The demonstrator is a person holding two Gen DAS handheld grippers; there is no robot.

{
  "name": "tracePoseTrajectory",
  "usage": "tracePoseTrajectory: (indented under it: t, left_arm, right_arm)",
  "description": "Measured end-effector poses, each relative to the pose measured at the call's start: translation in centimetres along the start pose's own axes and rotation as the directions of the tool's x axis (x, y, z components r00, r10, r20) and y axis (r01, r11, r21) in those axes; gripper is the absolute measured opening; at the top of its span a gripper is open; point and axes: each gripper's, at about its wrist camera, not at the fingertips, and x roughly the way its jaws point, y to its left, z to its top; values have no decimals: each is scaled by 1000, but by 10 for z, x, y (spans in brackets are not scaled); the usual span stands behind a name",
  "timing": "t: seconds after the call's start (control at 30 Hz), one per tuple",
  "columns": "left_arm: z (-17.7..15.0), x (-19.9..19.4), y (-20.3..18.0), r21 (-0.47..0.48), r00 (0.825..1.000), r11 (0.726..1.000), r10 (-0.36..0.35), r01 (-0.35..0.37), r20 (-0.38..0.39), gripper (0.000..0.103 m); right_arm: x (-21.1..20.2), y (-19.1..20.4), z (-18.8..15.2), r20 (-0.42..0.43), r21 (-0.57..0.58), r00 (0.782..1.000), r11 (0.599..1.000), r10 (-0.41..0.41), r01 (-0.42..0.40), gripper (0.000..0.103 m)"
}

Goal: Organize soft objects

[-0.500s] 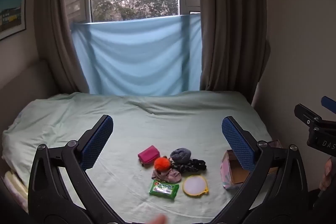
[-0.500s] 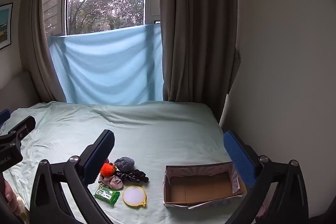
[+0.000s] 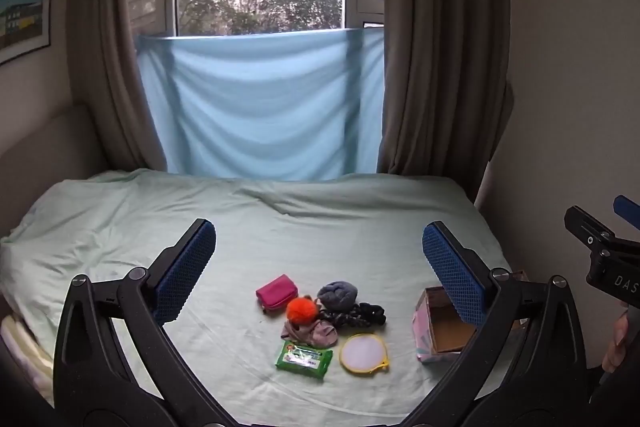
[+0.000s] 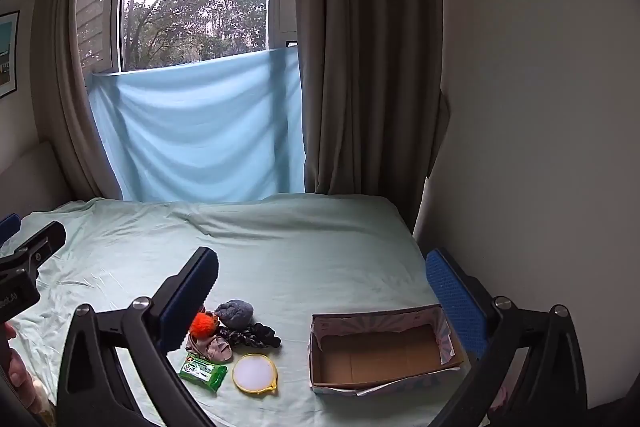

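Observation:
A small heap of soft things lies on the pale green bed: a pink pouch, an orange pompom, a grey knitted ball, a black scrunchie, a mauve fabric piece, a green wipes pack and a round yellow-rimmed pad. An empty cardboard box stands right of the heap. My left gripper hovers open above the heap. My right gripper hangs open, between the heap and the box, holding nothing.
A blue cloth hangs below the window, with brown curtains on both sides. A wall runs along the bed's right side. Wide bare sheet lies behind the heap. A person's hand shows at the edge.
None of the objects has moved. Both grippers stay open, with only a slight shift of view.

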Motion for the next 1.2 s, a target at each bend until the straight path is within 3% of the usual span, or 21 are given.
tracePoseTrajectory:
  t: [0.37, 1.2]
  left_arm:
    - [1, -2, -2, 19, 999, 999, 32, -32, 23, 103]
    - [-5, 4, -3, 13, 1000, 1000, -22, 22, -5, 102]
  right_arm:
    - [0, -3, 2, -3, 12, 1000, 1000, 1, -1, 103]
    - [-5, 0, 4, 5, 18, 1000, 1000, -15, 15, 103]
